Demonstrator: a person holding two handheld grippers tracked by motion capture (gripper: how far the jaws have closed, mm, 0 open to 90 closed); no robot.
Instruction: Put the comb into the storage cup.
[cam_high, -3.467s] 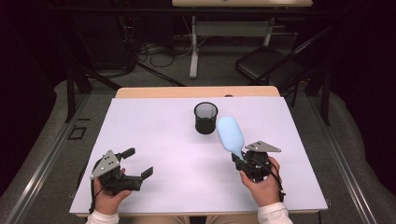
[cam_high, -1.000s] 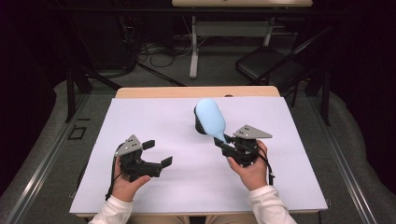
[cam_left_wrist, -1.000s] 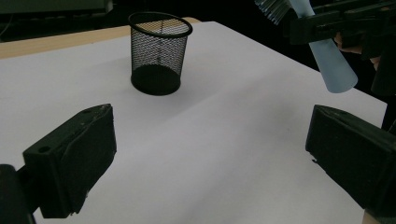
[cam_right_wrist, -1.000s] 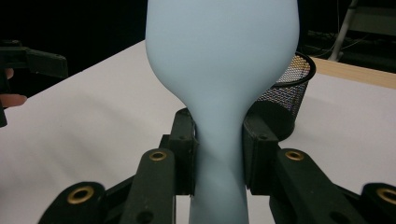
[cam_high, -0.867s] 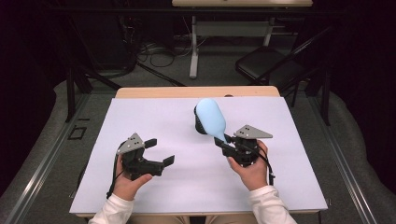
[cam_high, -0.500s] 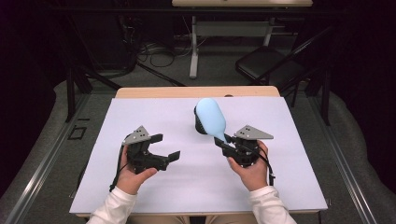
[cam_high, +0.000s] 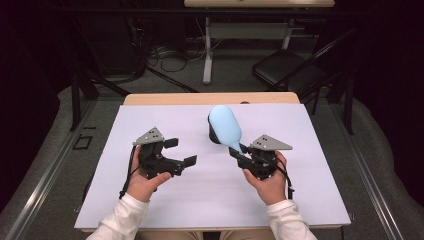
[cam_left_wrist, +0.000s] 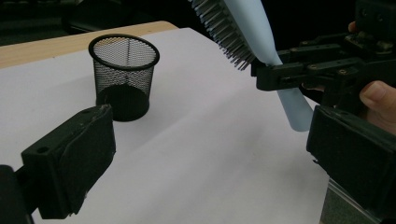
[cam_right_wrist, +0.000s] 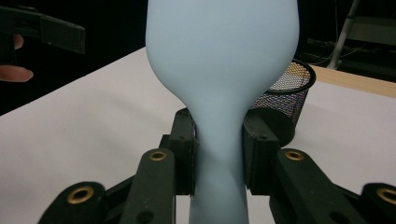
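Observation:
A light blue hairbrush (cam_high: 226, 127) is held up off the table, its head tilted over a black mesh cup (cam_high: 215, 135). My right gripper (cam_high: 239, 151) is shut on the brush's handle; in the right gripper view the two pads (cam_right_wrist: 186, 154) clamp the handle (cam_right_wrist: 219, 154), with the mesh cup (cam_right_wrist: 285, 105) behind. My left gripper (cam_high: 181, 151) stands open and empty at the table's left middle, raised off the paper. From the left gripper view I see the mesh cup (cam_left_wrist: 123, 77) ahead, the brush's bristles (cam_left_wrist: 224, 32) at top and the right gripper (cam_left_wrist: 275, 74) gripping the handle.
A white sheet (cam_high: 150, 200) covers most of the wooden table (cam_high: 165, 98). Beyond the far edge are a folding chair (cam_high: 290, 70), a desk leg (cam_high: 207, 55) and cables on the floor. A metal rail (cam_high: 45, 175) runs along the left side.
My left gripper has risen and moved right and forward, toward the middle of the table. The right gripper, holding the brush over the cup, has stayed in place.

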